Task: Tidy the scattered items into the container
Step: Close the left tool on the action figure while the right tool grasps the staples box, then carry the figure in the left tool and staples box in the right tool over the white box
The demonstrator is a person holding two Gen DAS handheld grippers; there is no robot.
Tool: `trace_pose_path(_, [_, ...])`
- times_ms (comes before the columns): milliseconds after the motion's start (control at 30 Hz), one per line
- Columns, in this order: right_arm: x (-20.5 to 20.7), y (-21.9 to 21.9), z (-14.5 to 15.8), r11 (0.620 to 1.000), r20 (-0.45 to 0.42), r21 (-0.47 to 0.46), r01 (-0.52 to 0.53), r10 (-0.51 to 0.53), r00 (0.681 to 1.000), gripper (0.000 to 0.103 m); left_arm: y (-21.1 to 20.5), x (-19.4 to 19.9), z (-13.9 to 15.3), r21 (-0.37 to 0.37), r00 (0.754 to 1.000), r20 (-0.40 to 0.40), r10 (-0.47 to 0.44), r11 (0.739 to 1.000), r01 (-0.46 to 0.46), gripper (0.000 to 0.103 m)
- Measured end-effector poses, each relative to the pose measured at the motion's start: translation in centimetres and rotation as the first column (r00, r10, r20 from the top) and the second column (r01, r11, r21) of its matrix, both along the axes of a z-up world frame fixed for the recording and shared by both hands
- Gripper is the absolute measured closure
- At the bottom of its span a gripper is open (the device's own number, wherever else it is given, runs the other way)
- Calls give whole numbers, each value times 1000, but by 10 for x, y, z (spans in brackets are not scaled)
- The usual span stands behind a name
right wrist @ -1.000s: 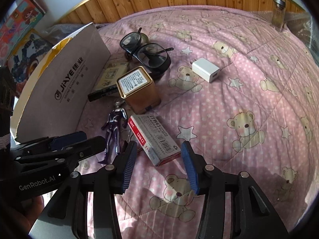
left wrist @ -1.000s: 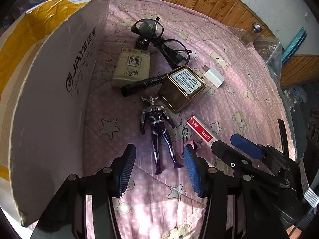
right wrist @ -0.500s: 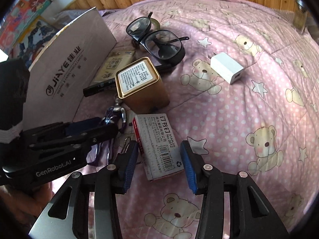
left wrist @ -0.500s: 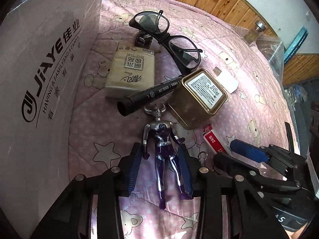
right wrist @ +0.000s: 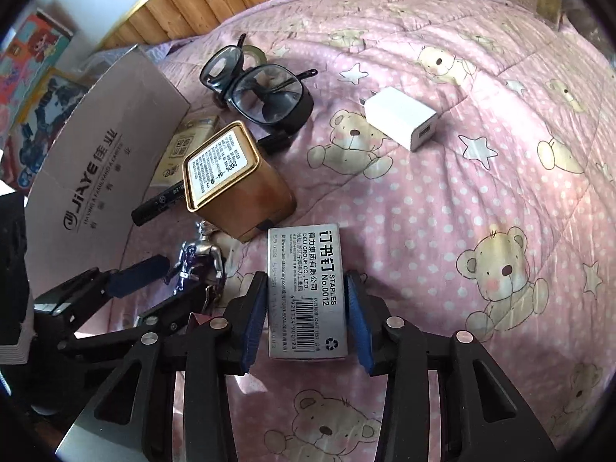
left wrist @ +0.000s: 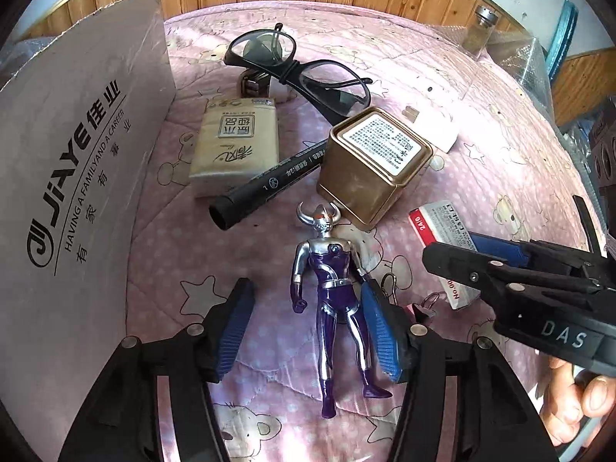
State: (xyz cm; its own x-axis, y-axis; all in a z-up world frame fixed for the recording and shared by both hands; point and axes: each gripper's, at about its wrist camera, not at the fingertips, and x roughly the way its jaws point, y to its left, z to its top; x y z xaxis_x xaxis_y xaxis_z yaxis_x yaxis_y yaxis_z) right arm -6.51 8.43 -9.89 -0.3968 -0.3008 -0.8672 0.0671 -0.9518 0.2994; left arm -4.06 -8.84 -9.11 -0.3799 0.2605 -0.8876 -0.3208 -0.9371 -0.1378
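Observation:
A silver and purple toy figure (left wrist: 335, 281) lies face up on the pink bedspread. My left gripper (left wrist: 308, 327) is open and low over it, and the figure's legs lie between the fingers, the right pad against its arm. A grey staple box (right wrist: 308, 292) lies flat on the bedspread. My right gripper (right wrist: 308, 317) is shut on it, a blue pad pressed on each long side. The cardboard box (left wrist: 77, 192), marked JIAYE, stands at the left with its flap up.
Beyond the figure lie a black marker (left wrist: 269, 188), a tissue pack (left wrist: 235, 146), a gold tin (left wrist: 373, 169), black glasses (left wrist: 308, 73) and a white charger (right wrist: 404, 119). A glass bottle (left wrist: 479, 27) stands far right. Wood panelling runs behind the bed.
Both grippers came forward and down. The left fingers spread wider around the figure's legs. The right fingers narrowed until they met the sides of the staple box.

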Motion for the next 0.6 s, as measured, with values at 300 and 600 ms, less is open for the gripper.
trace_pose_path(300, [19, 15, 19, 995, 8, -67, 70, -69, 998, 64, -31, 10, 14, 98, 998, 62, 28, 995, -34, 69])
trace_pose_path(600, [50, -2, 43, 998, -18, -60, 28, -29, 999, 64, -33, 32, 48, 134, 1000, 9, 10, 991, -12, 69])
